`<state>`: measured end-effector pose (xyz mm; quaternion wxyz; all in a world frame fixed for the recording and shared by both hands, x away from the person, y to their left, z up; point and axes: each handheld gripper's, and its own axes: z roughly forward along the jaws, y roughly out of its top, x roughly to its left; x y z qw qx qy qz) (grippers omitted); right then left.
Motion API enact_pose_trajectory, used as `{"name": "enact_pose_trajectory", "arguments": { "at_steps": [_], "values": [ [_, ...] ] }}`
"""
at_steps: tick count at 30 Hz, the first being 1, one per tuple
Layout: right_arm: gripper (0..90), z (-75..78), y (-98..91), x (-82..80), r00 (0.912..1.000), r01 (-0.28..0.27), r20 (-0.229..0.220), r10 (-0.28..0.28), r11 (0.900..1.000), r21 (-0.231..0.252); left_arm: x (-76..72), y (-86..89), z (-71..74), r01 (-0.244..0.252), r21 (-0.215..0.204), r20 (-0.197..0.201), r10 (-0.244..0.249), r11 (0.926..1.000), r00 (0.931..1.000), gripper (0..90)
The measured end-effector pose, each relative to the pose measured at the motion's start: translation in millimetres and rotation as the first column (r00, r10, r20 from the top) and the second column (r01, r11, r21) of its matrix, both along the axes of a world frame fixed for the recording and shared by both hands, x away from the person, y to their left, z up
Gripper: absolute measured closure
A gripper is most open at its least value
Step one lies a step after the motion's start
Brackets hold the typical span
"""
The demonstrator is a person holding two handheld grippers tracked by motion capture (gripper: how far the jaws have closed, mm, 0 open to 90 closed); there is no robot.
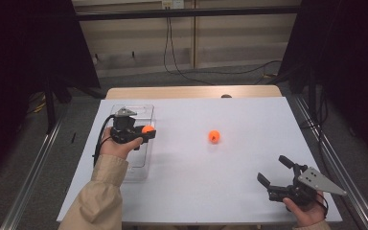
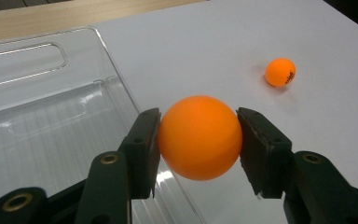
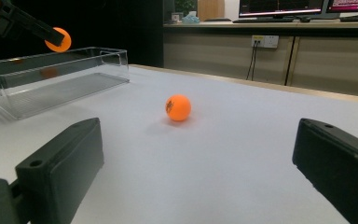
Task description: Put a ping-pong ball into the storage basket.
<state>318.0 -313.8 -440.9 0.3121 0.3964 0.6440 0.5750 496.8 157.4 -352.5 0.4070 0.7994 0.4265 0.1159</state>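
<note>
The left gripper [image 2: 198, 140], clamped on an orange ball [image 2: 199, 137], hangs over the clear tray's [image 2: 51, 107] near rim (right gripper [image 1: 275, 172] gaping, idle).

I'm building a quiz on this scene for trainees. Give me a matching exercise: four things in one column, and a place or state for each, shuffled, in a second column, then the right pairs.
Things:
1. left gripper
2. right gripper
3. loose orange ball
4. clear tray

Places or states:
A. lies alone mid-table on the white surface
B. jaws wide apart, nothing between them
C. sits at the table's left side, nothing in it
D. clamped on an orange ball above the tray's edge

Pairs: 1-D, 2-B, 3-A, 4-C
</note>
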Motion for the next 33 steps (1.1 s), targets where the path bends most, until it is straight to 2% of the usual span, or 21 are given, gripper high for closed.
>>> {"name": "enact_pose_trajectory", "arguments": {
  "at_steps": [8, 9, 10, 11, 12, 15, 19, 21, 22, 23, 25, 26, 28, 29, 31, 33],
  "values": [
    [1.2, 0.0, 0.0, 0.0, 1.0, 0.0, -0.002, 0.0, 1.0, 0.001, 0.1, 2.8, 0.4, -0.014, 0.0, 0.003, 0.014, 0.9999, 0.9999, 51.2],
    [1.3, 0.0, 0.0, 0.0, 1.0, 0.0, -0.002, 0.0, 1.0, 0.001, -0.5, 1.7, 0.0, -0.033, -0.023, 0.0, 0.033, 0.9992, 0.9995, 51.2],
    [1.3, 0.0, -0.1, 0.1, 1.0, 0.001, 0.0, -0.001, 1.0, 0.0, 0.0, 4.0, 0.7, -0.017, 0.002, 0.002, 0.017, 0.9998, 0.9999, 51.2],
    [1.2, 0.0, 0.0, 0.0, 1.0, 0.0, -0.001, 0.0, 1.0, 0.0, 0.2, 5.4, 1.0, -0.015, 0.008, 0.003, 0.015, 0.9999, 0.9999, 51.2],
    [1.3, 0.0, 0.0, 0.0, 1.0, 0.0, -0.002, 0.0, 1.0, 0.001, -0.1, 4.9, 0.5, -0.024, -0.009, 0.002, 0.024, 0.9997, 0.9997, 51.2],
    [1.2, 0.0, 0.1, 0.0, 1.0, 0.0, -0.002, 0.0, 1.0, 0.0, 0.0, 5.5, -0.3, -0.042, -0.021, 0.003, 0.042, 0.9989, 0.9991, 51.2],
    [1.3, -0.1, 0.0, 0.0, 1.0, -0.001, -0.002, 0.001, 1.0, 0.0, 0.8, 9.6, 0.2, -0.041, -0.002, -0.002, 0.041, 0.9992, 0.9992, 51.2],
    [1.3, 0.2, 0.3, -0.1, 1.0, 0.005, -0.003, -0.005, 1.0, 0.001, 0.4, 9.3, -1.0, -0.062, -0.021, 0.002, 0.062, 0.9979, 0.9981, 51.2],
    [1.3, 0.1, 0.1, -0.1, 1.0, 0.003, -0.001, -0.003, 1.0, -0.002, 0.6, 10.0, -0.7, -0.058, -0.02, -0.003, 0.058, 0.9981, 0.9983, 51.2],
    [1.3, 0.1, 0.1, -0.2, 1.0, 0.002, -0.004, -0.002, 1.0, -0.001, 1.3, 12.2, -0.4, -0.051, -0.002, 0.0, 0.051, 0.9987, 0.9987, 51.2],
    [1.2, 0.3, 0.4, -0.1, 1.0, 0.006, -0.003, -0.006, 1.0, 0.003, 1.7, 14.1, -0.1, -0.048, -0.004, -0.002, 0.048, 0.9988, 0.9988, 51.2],
    [1.3, 0.4, 0.6, -0.1, 1.0, 0.008, -0.002, -0.008, 0.9999, 0.007, 1.4, 13.6, -0.3, -0.071, -0.021, 0.001, 0.071, 0.9973, 0.9975, 51.2],
    [1.3, 0.2, 0.3, -0.2, 1.0, 0.004, -0.004, -0.004, 1.0, 0.001, 1.3, 14.8, -0.4, -0.069, -0.018, 0.0, 0.069, 0.9975, 0.9976, 51.2],
    [1.3, 0.1, 0.3, -0.1, 1.0, 0.002, -0.005, -0.002, 1.0, 0.001, 1.6, 16.4, -0.2, -0.058, -0.002, 0.0, 0.058, 0.9983, 0.9983, 51.2],
    [1.2, 0.2, 0.4, -0.1, 1.0, 0.0, -0.007, 0.0, 1.0, 0.002, 1.7, 16.0, -1.5, -0.079, -0.018, 0.004, 0.079, 0.9967, 0.9969, 51.2],
    [1.3, 0.3, 0.6, -0.1, 1.0, -0.001, -0.006, 0.001, 1.0, 0.002, 2.1, 18.5, -1.5, -0.069, -0.002, 0.0, 0.069, 0.9976, 0.9976, 51.2]
  ]
}}
